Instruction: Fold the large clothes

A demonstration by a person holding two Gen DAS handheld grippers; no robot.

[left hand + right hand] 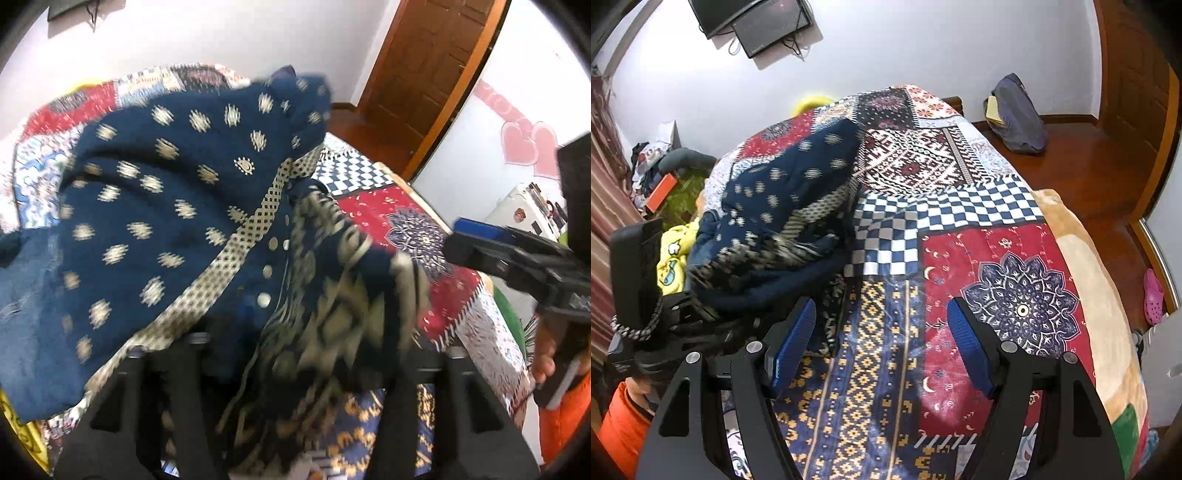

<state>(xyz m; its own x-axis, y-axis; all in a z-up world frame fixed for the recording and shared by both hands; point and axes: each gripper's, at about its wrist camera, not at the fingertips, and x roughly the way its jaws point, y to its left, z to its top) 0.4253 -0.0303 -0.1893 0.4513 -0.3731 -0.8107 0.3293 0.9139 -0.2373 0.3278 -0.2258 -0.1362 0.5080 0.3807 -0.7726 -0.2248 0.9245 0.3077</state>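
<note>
A dark blue garment [783,206] with cream dots lies bunched on the left of a patchwork bedspread [997,258]. The right gripper [882,343] hovers wide open over bare bedspread, holding nothing. The left gripper [295,369] has its jaws apart with loose cloth draped between them; whether it grips is unclear. Best next, probably: spread the garment flat before folding, pinching an edge rather than the heap.

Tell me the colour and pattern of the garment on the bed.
Dark blue garment with cream diamond motifs and a checked cream trim, clearest in the left wrist view.
</note>
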